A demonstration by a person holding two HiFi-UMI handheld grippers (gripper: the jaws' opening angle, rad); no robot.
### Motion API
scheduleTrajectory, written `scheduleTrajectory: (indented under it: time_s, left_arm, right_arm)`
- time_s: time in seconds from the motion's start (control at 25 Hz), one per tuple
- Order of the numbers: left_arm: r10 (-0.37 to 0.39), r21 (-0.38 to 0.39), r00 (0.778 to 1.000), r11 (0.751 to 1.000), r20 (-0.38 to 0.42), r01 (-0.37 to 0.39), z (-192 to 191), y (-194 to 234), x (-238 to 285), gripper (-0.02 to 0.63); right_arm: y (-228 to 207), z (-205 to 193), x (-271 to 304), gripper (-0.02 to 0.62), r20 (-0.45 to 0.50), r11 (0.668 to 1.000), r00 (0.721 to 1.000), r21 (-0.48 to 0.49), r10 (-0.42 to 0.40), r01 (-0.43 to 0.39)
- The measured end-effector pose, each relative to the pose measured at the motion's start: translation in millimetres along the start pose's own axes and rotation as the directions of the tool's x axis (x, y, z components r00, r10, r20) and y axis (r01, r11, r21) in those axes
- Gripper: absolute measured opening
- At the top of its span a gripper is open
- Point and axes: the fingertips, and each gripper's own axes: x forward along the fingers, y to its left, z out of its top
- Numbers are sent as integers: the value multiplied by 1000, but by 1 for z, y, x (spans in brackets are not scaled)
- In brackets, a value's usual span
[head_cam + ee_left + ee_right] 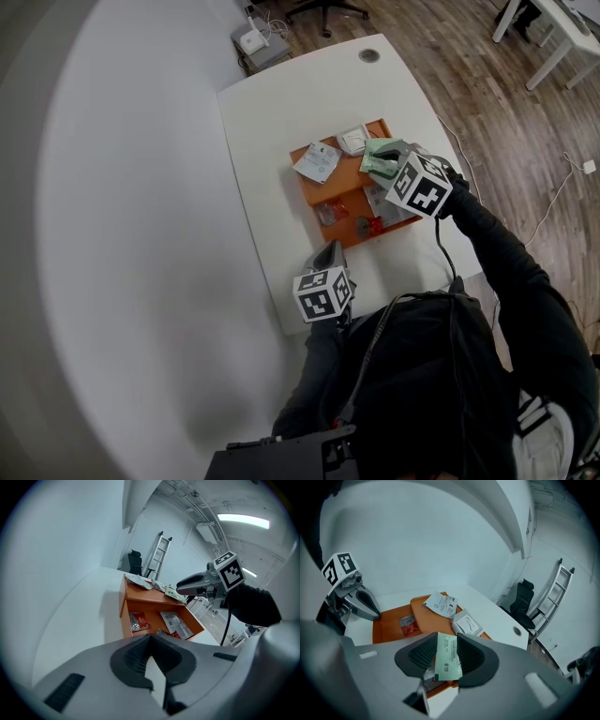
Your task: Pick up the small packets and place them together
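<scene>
An orange tray sits on the white table. On its far part lie a white printed packet and a white square packet. My right gripper hovers over the tray's right side, open, with a light green packet lying loose between its jaws. A red packet and a grey printed packet rest in the tray's near part. My left gripper is shut and holds nothing, just off the tray's near edge above the table.
A round cable hole marks the table's far end. Beyond it are an office chair and a small grey box on the wood floor. A ladder leans against the far wall.
</scene>
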Motion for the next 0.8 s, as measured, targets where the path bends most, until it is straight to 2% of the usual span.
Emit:
scheduleTrajectory:
  time_s: [0.16, 0.28, 0.4, 0.56, 0.8]
  left_arm:
    - [0, 3, 1000, 1000, -1, 0, 0, 1, 0, -5]
    - [0, 5, 1000, 1000, 0, 0, 0, 1, 0, -5]
    - [0, 5, 1000, 1000, -1, 0, 0, 0, 0, -5]
    - [-1, 3, 1000, 1000, 2, 1, 0, 0, 0, -5]
    - [0, 0, 1000, 1000, 7, 0, 0, 0, -1, -5]
  right_arm:
    - [11, 11, -22, 127, 34, 999, 999, -34, 36, -35]
    - [32, 13, -32, 127, 38, 993, 993, -43, 114, -112]
    - [56, 6, -32, 127, -3, 978, 980, -66, 199, -199]
    - [84, -7, -22, 127, -79, 950, 953, -93, 291, -298]
    - [115, -23, -3, 127, -192, 892, 896, -143, 400, -429]
